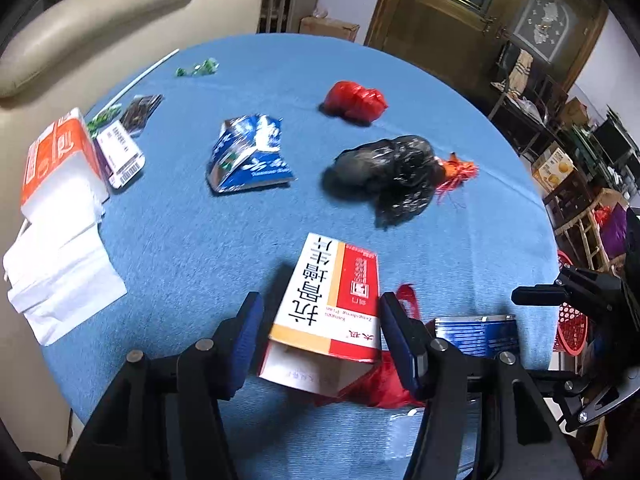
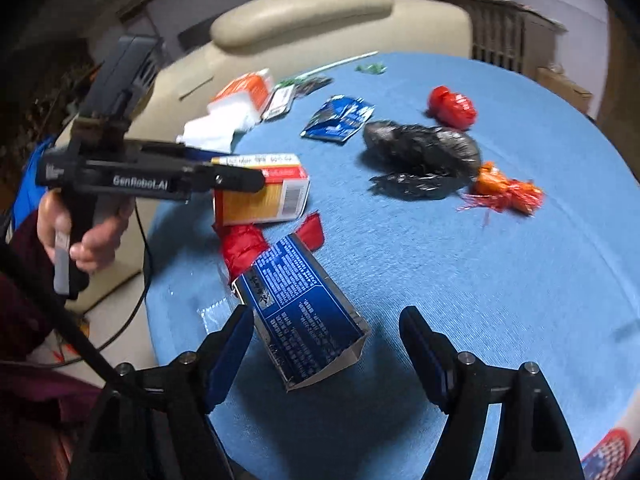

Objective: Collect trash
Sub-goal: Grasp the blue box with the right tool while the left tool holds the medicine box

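Observation:
A round table with a blue cloth (image 1: 180, 240) holds scattered trash. My left gripper (image 1: 320, 336) is open, its fingers on either side of a white, yellow and red medicine box (image 1: 332, 300) with its end flap open; the box also shows in the right wrist view (image 2: 260, 192). My right gripper (image 2: 326, 344) is open over a dark blue box (image 2: 304, 316) that lies between its fingers, closer to the left one. A red wrapper (image 2: 244, 248) lies under both boxes.
On the cloth lie a black plastic bag (image 1: 392, 176), a red bag (image 1: 356, 100), an orange wrapper (image 1: 458, 172), a torn blue packet (image 1: 252, 152), tissues (image 1: 60, 248) and small packs. A cream sofa (image 1: 100, 12) stands behind. A red basket (image 1: 572, 324) is beside the table at right.

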`<state>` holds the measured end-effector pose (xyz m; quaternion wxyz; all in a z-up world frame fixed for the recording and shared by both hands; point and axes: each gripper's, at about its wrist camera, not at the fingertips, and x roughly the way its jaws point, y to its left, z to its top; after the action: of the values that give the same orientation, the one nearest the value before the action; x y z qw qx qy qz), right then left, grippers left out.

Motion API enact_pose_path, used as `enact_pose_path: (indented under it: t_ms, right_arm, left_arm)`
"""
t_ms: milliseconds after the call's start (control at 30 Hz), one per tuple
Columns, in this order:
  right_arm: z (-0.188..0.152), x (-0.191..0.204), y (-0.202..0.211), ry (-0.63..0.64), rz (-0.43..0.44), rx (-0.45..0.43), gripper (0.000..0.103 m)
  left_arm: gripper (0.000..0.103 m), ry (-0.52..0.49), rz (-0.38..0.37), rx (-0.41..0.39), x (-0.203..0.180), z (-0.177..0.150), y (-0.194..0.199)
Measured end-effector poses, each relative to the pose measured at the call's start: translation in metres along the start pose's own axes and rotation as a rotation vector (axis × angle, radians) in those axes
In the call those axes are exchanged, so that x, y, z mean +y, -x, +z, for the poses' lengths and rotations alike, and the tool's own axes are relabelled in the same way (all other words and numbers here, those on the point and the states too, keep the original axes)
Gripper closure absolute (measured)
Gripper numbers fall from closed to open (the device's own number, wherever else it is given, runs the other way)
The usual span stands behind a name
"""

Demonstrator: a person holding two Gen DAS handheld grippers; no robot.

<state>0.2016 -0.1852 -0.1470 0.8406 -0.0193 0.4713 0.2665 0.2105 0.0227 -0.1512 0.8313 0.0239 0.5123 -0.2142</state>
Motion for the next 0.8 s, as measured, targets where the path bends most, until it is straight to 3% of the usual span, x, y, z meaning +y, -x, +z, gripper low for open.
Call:
enact_pose_path:
  t_ms: [333, 433, 567, 667, 800]
  right_arm:
    - [0.009, 0.018, -0.039, 0.090, 0.058, 0.108, 0.025]
    - [0.008, 0.012, -0.040, 0.043, 0.099, 0.092, 0.026]
    - [-0.001, -0.012, -0.033, -0.069, 0.106, 0.057, 0.036]
    - [-0.013, -0.031, -0.023, -0.153, 0.117, 0.031, 0.046]
    - [-0.026, -0.040, -0.005, -0.202, 0.103, 0.002, 0.047]
  left_arm:
    - [0.043, -0.005, 0.023, 0.034, 0.004, 0.002, -0.017]
    - [0.045, 0.005, 0.017, 0.026, 0.006, 0.003, -0.016]
    - [0.052, 0.009, 0.014, 0.004, 0.005, 0.006, -0.013]
    - [0.053, 0.009, 0.024, -0.020, 0.000, 0.009, -0.008]
    - [0.053, -0.009, 0.031, -0.062, -0.009, 0.010, 0.003]
